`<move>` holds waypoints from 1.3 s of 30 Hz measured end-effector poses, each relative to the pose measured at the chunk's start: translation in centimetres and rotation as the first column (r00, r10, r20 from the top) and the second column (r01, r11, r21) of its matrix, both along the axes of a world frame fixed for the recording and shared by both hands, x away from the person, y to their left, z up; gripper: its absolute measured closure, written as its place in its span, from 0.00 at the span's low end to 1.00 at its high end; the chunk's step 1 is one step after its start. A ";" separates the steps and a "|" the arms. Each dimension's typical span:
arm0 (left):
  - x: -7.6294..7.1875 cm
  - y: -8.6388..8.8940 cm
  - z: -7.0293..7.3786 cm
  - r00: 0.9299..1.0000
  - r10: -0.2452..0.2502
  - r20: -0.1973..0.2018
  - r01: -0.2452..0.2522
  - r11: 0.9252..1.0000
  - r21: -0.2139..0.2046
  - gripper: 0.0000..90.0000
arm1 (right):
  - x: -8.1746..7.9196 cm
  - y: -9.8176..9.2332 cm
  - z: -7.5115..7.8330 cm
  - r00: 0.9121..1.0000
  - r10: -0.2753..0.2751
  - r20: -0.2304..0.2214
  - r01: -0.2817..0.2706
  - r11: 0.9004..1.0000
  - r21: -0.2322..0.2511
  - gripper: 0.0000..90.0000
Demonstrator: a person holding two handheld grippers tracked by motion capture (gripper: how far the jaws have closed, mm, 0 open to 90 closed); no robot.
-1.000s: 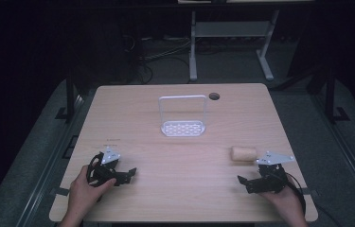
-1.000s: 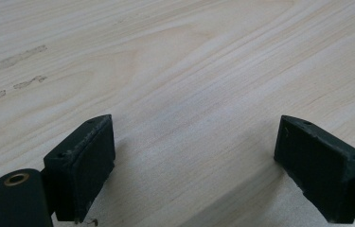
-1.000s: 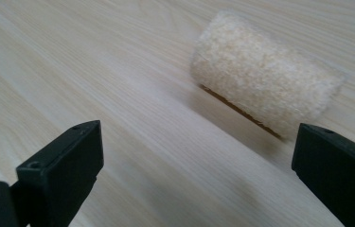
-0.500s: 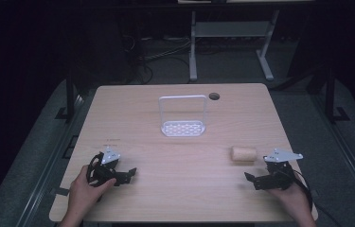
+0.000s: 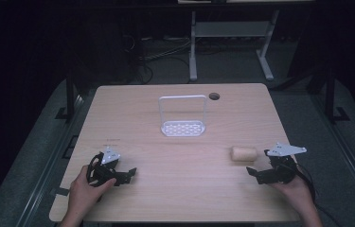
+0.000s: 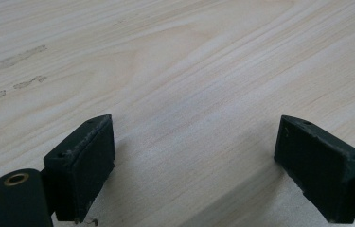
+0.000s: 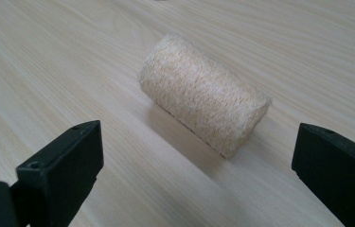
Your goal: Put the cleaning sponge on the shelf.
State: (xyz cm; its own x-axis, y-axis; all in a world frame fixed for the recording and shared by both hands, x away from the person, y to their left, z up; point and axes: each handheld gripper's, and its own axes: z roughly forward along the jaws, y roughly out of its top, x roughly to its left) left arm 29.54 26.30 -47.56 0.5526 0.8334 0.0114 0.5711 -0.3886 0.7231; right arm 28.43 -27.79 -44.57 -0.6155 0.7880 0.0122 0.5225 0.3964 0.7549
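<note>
Grasp not yet made: right claw (image 7: 199, 175), jaws apart, faces the roll (image 7: 203, 111) lying free near the desk's (image 5: 165, 198) right front edge; left claw (image 6: 194, 161), jaws apart, holds nothing.

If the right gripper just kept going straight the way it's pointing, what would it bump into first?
Most likely the beige fibrous roll lying on its side on the wooden table. It sits ahead of the right gripper, between the lines of its open jaws, not yet touched. How far off is unclear.
</note>
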 end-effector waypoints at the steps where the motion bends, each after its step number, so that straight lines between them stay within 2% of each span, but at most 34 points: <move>1: 0.0 0.0 0.0 1.000 0.000 0.000 0.000 1.000 0.000 0.14 | 0.0 0.0 0.0 1.000 0.000 0.000 0.000 1.000 0.000 0.03; 10: 0.0 0.0 0.0 1.000 0.000 0.000 0.000 1.000 0.000 0.14 | 1.1 -0.1 0.4 1.000 0.030 0.003 -0.030 1.000 0.010 0.03; 14: 0.0 0.0 0.0 1.000 -0.001 0.000 0.001 1.000 0.001 0.14 | 1.7 -0.2 0.4 0.998 0.069 0.006 -0.069 0.998 0.011 0.03; 27: 0.0 0.0 0.0 1.000 -0.001 0.000 0.001 1.000 0.001 0.14 | 3.7 -0.5 1.0 0.994 0.111 0.014 -0.112 0.993 0.033 0.03; 32: 0.0 0.0 0.0 1.000 0.000 0.000 0.000 1.000 0.000 0.14 | 4.8 -0.5 1.2 0.989 0.146 0.004 -0.146 0.989 0.036 0.03; 33: 0.0 0.0 0.0 1.000 0.000 0.000 0.000 1.000 0.000 0.14 | 5.3 -0.5 1.3 0.986 0.169 0.001 -0.169 0.985 0.043 0.03; 37: 0.0 0.0 0.0 1.000 -0.001 0.000 0.001 1.000 0.001 0.14 | 5.8 -0.4 1.4 0.981 0.194 -0.009 -0.194 0.980 0.053 0.03; 39: 0.0 0.0 0.0 1.000 0.000 0.000 0.000 1.000 0.000 0.14 | 6.3 -0.3 1.5 0.976 0.219 -0.006 -0.218 0.974 0.054 0.03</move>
